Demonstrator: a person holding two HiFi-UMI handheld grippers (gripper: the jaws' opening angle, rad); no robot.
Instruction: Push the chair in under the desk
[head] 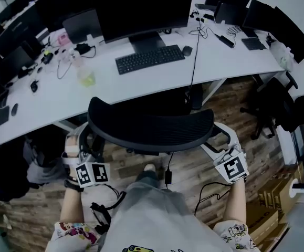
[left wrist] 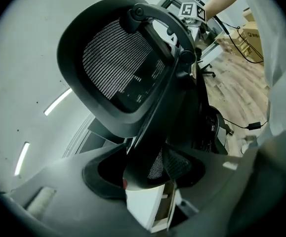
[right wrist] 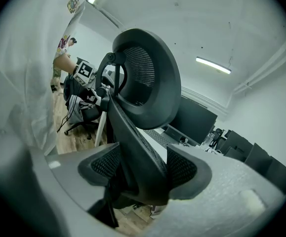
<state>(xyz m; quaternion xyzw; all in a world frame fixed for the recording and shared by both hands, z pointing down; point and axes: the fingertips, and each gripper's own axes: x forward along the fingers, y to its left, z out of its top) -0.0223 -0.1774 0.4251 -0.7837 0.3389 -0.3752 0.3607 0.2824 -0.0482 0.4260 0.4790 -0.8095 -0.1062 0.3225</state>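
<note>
The black mesh office chair (head: 150,124) stands in front of the white desk (head: 46,101), its backrest toward me. In the head view my left gripper (head: 84,140) is at the backrest's left edge and my right gripper (head: 221,140) at its right edge. In the left gripper view the backrest's rim (left wrist: 147,147) runs between the jaws of the left gripper (left wrist: 150,171), both pads against it. In the right gripper view the rim (right wrist: 133,147) fills the gap of the right gripper (right wrist: 139,171) the same way. The seat is hidden below the backrest.
On the desk stand a monitor (head: 141,9), a keyboard (head: 149,58), a mouse (head: 187,50) and cables. Another dark chair (head: 270,101) is at the right. Cardboard boxes (head: 270,203) sit on the wooden floor at the lower right. My legs are just behind the chair.
</note>
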